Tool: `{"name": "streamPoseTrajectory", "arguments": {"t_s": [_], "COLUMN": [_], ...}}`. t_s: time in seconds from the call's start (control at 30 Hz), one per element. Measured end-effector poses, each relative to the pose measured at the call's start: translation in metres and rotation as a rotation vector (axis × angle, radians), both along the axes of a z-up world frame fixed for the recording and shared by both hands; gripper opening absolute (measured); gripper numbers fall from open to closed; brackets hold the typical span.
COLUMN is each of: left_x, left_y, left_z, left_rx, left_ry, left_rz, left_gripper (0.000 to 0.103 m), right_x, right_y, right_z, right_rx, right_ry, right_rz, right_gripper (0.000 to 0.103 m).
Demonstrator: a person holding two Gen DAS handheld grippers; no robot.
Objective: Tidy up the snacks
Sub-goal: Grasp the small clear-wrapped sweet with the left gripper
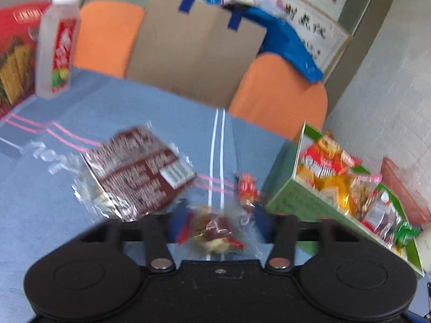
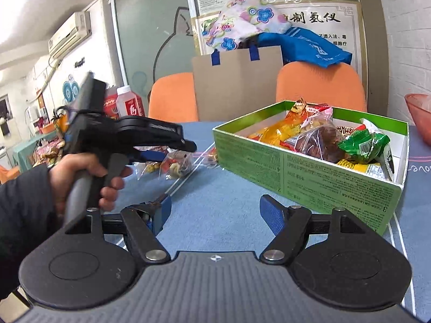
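Note:
A green cardboard box holds several wrapped snacks; it shows at the right of the left wrist view. My left gripper stands open around a clear packet of red and brown snack on the blue tablecloth. A brown printed packet lies to its left and a small red candy to its right. In the right wrist view the left gripper hovers over that clear packet. My right gripper is open and empty above the cloth, just left of the box's near corner.
A white bottle with a red label and a red snack box stand at the far left. Two orange chairs and a brown paper bag are behind the table. A pink bowl sits at far right.

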State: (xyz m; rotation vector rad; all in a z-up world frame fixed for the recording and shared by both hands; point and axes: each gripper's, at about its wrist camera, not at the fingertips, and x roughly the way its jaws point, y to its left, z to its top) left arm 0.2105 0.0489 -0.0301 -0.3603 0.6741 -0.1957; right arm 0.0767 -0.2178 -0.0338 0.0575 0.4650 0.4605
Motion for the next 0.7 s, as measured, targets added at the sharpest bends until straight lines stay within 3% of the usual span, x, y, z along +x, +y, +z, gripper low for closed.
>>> {"name": "streamPoseTrajectory", "arguments": {"t_s": [0.23,0.33,0.4,0.43,0.47,0.6,0.7], "left_x": [-0.059,-0.092,-0.112,-0.121,-0.129,-0.136,-0.131], "left_y": [-0.007,-0.011,-0.008,-0.004,0.001,0.016,0.017], "left_z": [-0.001,-0.003,-0.003,-0.003,-0.004,-0.013,-0.008], "left_rx": [-0.013,-0.04,-0.064,-0.09,-0.117,-0.219,-0.206], "left_ry": [0.008,0.014,0.003,-0.005,-0.01,0.037,0.041], "left_rz": [-0.148,-0.209,-0.193,-0.177,-0.16,-0.135,-0.121], "left_gripper": [0.036,0.042,0.068,0.098,0.103,0.103,0.103], "right_x": [-0.002,-0.007,-0.01,-0.011,-0.011,-0.008,-0.004], "right_y": [0.008,0.02,0.026,0.029,0.032,0.043,0.054], "right_z": [-0.005,-0.012,-0.016,-0.018,-0.02,-0.026,-0.027], "right_rx": [0.009,-0.014,-0.03,-0.036,-0.042,-0.053,-0.046], "right_ry": [0.042,0.06,0.077,0.087,0.097,0.131,0.132], "right_rz": [0.051,0.1,0.128,0.141,0.151,0.152,0.135], "right_gripper": [0.103,0.103,0.103,0.103,0.103,0.103,0.103]}}
